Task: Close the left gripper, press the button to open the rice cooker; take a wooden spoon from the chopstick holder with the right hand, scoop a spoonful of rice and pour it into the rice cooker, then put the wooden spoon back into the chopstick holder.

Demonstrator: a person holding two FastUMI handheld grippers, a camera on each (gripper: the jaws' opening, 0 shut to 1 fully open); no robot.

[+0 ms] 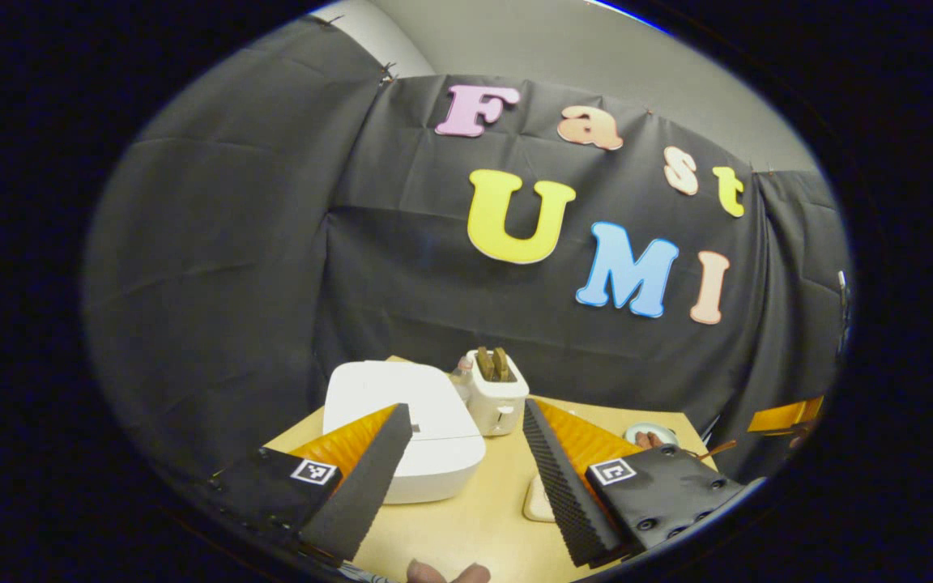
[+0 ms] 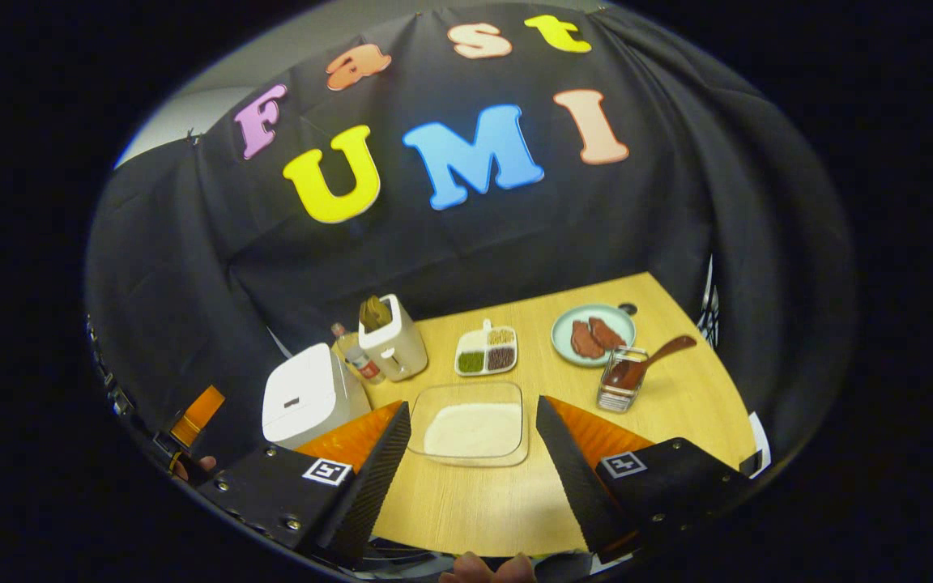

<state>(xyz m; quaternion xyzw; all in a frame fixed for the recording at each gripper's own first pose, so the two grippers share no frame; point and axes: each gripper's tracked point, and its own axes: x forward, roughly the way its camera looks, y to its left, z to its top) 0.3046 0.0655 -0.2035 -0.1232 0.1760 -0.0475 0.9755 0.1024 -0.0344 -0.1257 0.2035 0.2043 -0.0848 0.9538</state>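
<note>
Still at the very first step: lid down on the white rice cooker (image 1: 402, 433) at the back left corner of the wooden table (image 2: 677, 397). Left gripper (image 1: 466, 474) wide open, up above the table. Right gripper (image 2: 466, 470) wide open too, over the tray of rice (image 2: 473, 427). Next, probably: squeeze left fingers together, then push the button. Wooden spoon (image 2: 645, 364) leaning in a small holder (image 2: 619, 389) by the right edge. Black cloth wall behind

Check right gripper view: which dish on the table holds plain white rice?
The clear glass dish, nearest the right gripper; the divided dish holds mixed grains, the green plate brown pieces.
</note>
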